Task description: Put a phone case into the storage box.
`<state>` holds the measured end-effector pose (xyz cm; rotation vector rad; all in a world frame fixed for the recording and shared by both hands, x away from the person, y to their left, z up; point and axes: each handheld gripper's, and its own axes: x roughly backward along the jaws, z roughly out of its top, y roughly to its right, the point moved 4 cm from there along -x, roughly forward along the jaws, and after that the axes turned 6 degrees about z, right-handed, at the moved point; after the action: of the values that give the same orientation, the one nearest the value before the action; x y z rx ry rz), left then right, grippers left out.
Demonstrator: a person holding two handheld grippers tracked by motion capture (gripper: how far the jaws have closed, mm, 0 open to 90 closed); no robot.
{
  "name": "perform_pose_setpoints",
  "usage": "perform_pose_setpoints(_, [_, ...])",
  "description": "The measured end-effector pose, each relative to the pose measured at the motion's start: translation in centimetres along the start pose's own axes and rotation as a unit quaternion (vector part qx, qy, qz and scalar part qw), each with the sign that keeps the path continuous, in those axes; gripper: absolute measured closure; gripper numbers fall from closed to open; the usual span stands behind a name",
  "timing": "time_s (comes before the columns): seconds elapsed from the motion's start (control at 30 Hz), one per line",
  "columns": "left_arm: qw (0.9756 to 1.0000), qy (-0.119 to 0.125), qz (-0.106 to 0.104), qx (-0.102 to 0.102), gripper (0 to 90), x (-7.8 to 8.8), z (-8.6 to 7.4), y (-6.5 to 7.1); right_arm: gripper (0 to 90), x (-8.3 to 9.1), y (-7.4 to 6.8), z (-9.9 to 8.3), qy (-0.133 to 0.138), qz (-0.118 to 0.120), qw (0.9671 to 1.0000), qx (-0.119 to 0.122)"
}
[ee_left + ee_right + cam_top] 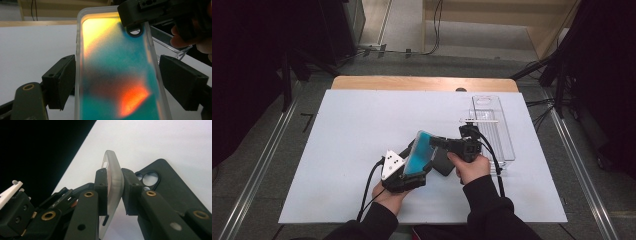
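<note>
Your right gripper (115, 192) is clamped on the phone case (113, 177); left gripper (117, 82) flanks it, jaws apart. It's probably light, bendy, slick, so pinch the rim.

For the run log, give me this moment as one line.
right gripper: shut on iridescent phone case | left gripper: open around case | black phone: on table

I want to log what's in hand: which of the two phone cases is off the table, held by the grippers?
The translucent iridescent teal case, pinched by the right gripper; the black case lies flat on the table.
</note>
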<state>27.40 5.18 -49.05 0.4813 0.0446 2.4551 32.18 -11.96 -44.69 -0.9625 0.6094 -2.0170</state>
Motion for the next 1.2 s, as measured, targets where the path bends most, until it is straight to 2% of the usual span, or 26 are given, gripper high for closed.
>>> perform_pose_setpoints(0.2, [1.0, 0.006, 0.001, -0.005, 16.5, 0.0, 0.0, 0.1, 76.3, 0.2, -0.4, 0.1, 0.0, 0.009, 0.9999, -0.006])
perform_pose_setpoints(0.3, [0.9999, 0.007, -0.007, -0.001, 16.2, 0.0, 0.1, 0.0, 76.9, 0.3, -0.8, 0.2, -0.001, 0.012, 0.9999, -0.003])
perform_pose_setpoints(0.47, [0.9995, -0.005, -0.024, 0.018, 15.5, 0.1, 0.2, -0.3, 77.3, 0.4, -1.1, 0.2, -0.004, 0.018, 0.9998, 0.002])
perform_pose_setpoints(0.57, [0.9993, -0.016, -0.03, 0.017, 13.1, 0.1, 0.4, -0.3, 77.4, 0.5, -1.3, 0.3, -0.003, 0.019, 0.9998, 0.005])
perform_pose_setpoints(0.67, [0.9992, -0.022, -0.03, 0.016, 13.1, 0.1, 0.6, -0.2, 77.4, 0.8, -1.5, 0.4, 0.001, 0.006, 0.9997, 0.025])
perform_pose_setpoints(0.7, [0.9988, -0.034, -0.032, 0.011, 13.1, 0.3, 0.7, -0.2, 77.4, 0.9, -1.6, 0.4, 0.002, 0.0, 0.9995, 0.031])
perform_pose_setpoints(0.8, [0.9978, -0.052, -0.036, 0.018, 13.1, 0.5, 0.8, -0.2, 77.3, 1.2, -1.6, 0.6, 0.008, -0.016, 0.9987, 0.047])
perform_pose_setpoints(0.83, [0.9972, -0.056, -0.044, 0.025, 13.3, 0.5, 0.9, -0.2, 77.3, 1.3, -1.5, 0.6, 0.009, -0.021, 0.9984, 0.051])
perform_pose_setpoints(0.9, [0.9957, -0.07, -0.054, 0.028, 13.8, 0.6, 1.0, -0.3, 77.3, 1.5, -1.5, 0.6, 0.009, -0.034, 0.9968, 0.072])
perform_pose_setpoints(0.97, [0.9946, -0.078, -0.063, 0.025, 15.1, 0.7, 1.2, -0.4, 77.3, 1.6, -1.6, 0.5, 0.006, -0.048, 0.9934, 0.104])
perform_pose_setpoints(1.0, [0.9942, -0.084, -0.063, 0.024, 15.1, 0.7, 1.4, -0.5, 77.3, 1.6, -1.6, 0.5, 0.003, -0.053, 0.9924, 0.111])
perform_pose_setpoints(1.03, [0.9942, -0.084, -0.063, 0.024, 15.1, 0.7, 1.4, -0.5, 77.3, 1.6, -1.6, 0.5, 0.003, -0.053, 0.9924, 0.111])
perform_pose_setpoints(1.07, [0.9926, -0.097, -0.069, 0.026, 15.1, 0.8, 1.6, -0.6, 77.3, 1.7, -1.7, 0.4, 0.001, -0.057, 0.9897, 0.132])
perform_pose_setpoints(1.1, [0.9926, -0.097, -0.069, 0.026, 15.1, 0.8, 1.6, -0.6, 77.3, 1.7, -1.7, 0.4, 0.001, -0.057, 0.9897, 0.132])
perform_pose_setpoints(1.2, [0.9889, -0.118, -0.085, 0.031, 15.1, 0.8, 2.0, -0.8, 77.3, 2.0, -1.9, 0.3, -0.002, -0.045, 0.9879, 0.148])
